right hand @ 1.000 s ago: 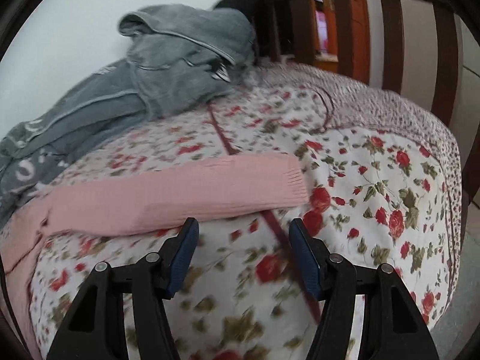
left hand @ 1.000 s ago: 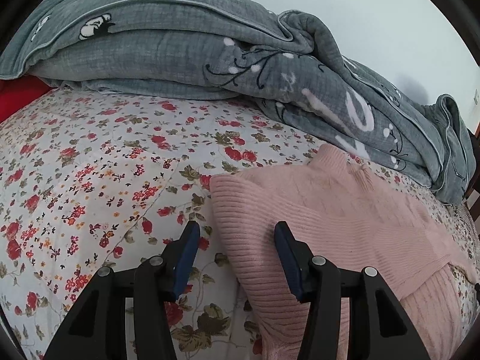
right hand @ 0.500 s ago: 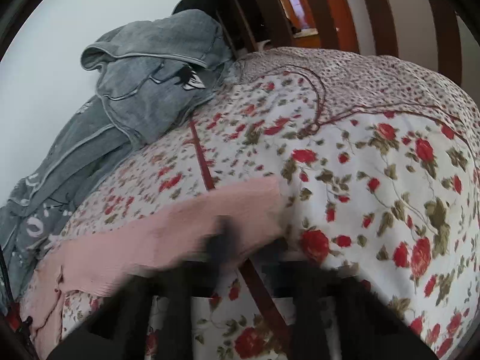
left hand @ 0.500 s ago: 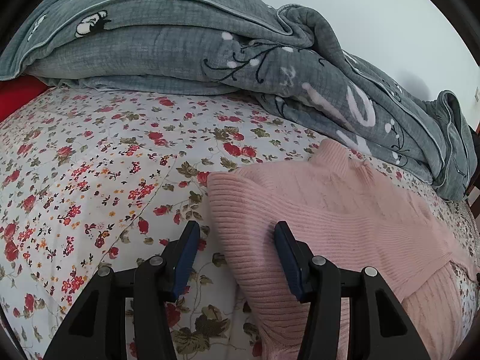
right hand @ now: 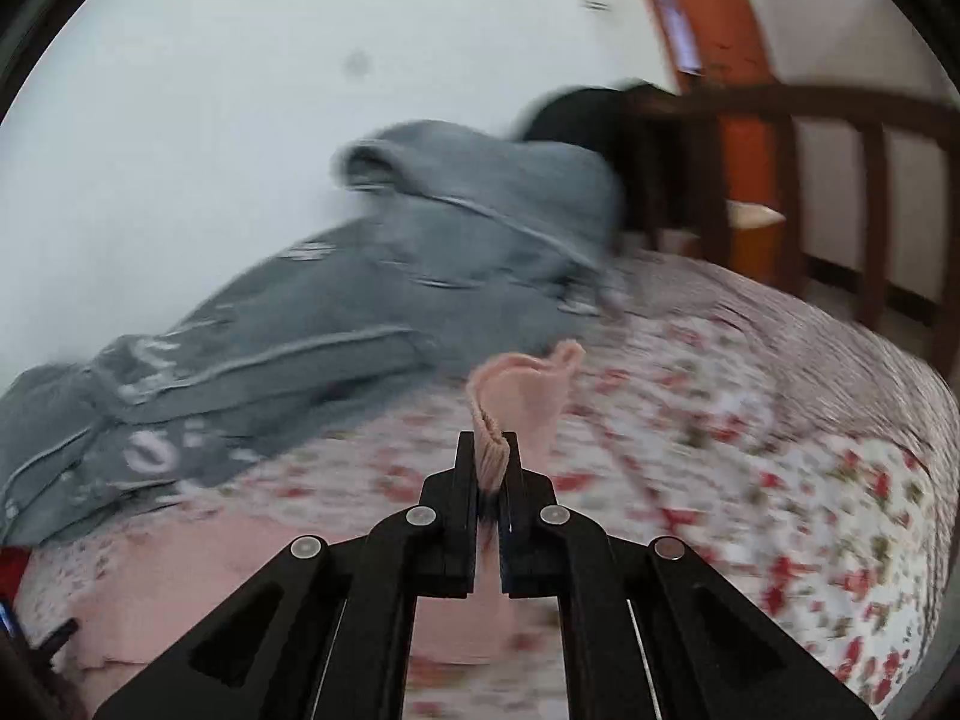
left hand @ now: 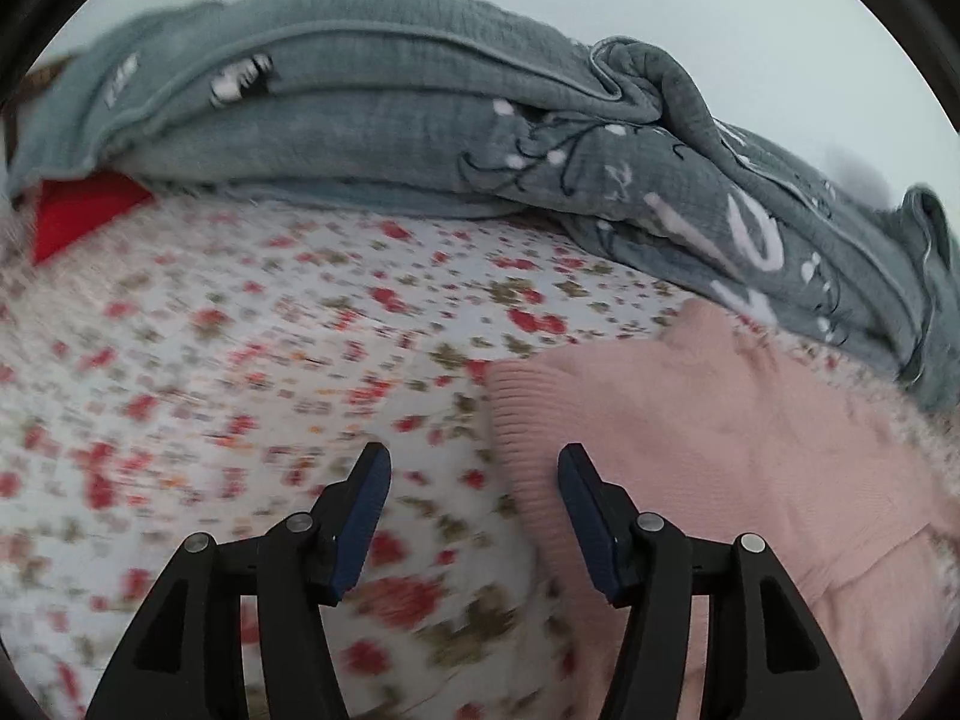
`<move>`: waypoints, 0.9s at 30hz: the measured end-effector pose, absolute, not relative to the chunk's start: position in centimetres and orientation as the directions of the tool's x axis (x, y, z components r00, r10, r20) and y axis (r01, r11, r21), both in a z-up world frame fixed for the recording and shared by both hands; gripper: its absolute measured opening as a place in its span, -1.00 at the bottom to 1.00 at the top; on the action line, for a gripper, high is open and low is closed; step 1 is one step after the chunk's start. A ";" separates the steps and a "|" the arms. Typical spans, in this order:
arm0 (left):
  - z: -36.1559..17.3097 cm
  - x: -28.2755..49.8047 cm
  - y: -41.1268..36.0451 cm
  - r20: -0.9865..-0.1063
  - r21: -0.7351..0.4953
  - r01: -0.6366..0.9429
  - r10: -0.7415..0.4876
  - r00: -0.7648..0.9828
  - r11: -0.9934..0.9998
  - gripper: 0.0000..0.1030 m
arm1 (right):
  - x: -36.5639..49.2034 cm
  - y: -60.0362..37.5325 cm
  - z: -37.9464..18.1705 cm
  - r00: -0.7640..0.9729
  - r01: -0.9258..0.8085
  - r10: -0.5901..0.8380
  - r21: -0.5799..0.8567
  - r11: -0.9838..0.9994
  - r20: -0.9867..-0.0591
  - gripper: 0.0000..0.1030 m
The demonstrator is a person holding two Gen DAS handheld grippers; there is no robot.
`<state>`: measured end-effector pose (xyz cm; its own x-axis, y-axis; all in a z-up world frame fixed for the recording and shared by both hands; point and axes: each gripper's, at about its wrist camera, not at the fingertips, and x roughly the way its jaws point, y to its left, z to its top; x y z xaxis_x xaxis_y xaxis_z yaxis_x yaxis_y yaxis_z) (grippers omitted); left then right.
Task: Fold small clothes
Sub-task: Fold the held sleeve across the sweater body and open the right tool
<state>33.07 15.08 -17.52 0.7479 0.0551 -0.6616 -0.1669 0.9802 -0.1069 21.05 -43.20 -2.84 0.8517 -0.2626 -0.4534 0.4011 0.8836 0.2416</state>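
A pink sweater point(left hand: 720, 450) lies spread on the bed point(left hand: 240, 360), just in front of a rumpled grey quilt point(left hand: 420, 138) piled along the wall. The right gripper point(right hand: 489, 456) has its fingers clenched on the cuff of one sleeve point(right hand: 528, 390), which stands up out of the pinch, lifted off the floral sheet; gripping at the very end gives control of the whole sleeve, probably so it can be carried across the body for a first fold. The left gripper point(left hand: 474, 480) hangs over the sheet with its fingers spread apart and nothing between them, the right finger just over the ribbed edge point(left hand: 510, 414) of the sweater. That spot looks chosen to take or pin this edge while the other side is folded. A red thing point(left hand: 78, 216) peeks from under the quilt.
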 end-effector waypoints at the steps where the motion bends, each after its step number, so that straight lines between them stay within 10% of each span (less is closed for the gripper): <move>1: -17.2 32.4 15.5 -0.656 -0.089 -0.169 0.070 0.752 0.982 0.09 | 21.7 -41.2 -1.7 0.865 0.369 -0.239 0.236 0.899 -0.442 -0.90; 6: -16.1 28.5 19.3 -0.586 0.022 -0.207 0.180 0.790 0.978 0.41 | 24.9 -29.8 1.8 0.915 0.184 -0.097 0.190 0.964 -0.391 -0.89; 13: -19.4 27.0 28.0 -0.620 -0.377 -0.317 0.017 0.784 0.870 0.37 | 31.2 -12.6 -1.9 0.858 -0.101 0.217 0.260 0.960 -0.466 -0.89; 22: -18.6 26.8 26.9 -0.576 -0.345 -0.257 0.012 0.818 0.903 0.37 | 35.7 1.7 -13.3 0.657 -0.248 0.386 0.298 0.922 -0.648 -0.89; 27: -18.6 26.7 27.0 -0.569 -0.363 -0.249 -0.002 0.823 0.898 0.37 | 36.0 4.1 -17.2 0.496 -0.326 0.426 0.293 0.899 -0.756 -0.51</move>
<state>26.69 27.01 -18.63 0.8226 -0.0016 -0.5687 -0.2490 0.8980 -0.3627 36.00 4.11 -17.24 0.4963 0.4263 -0.7562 -0.3261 0.8989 0.2928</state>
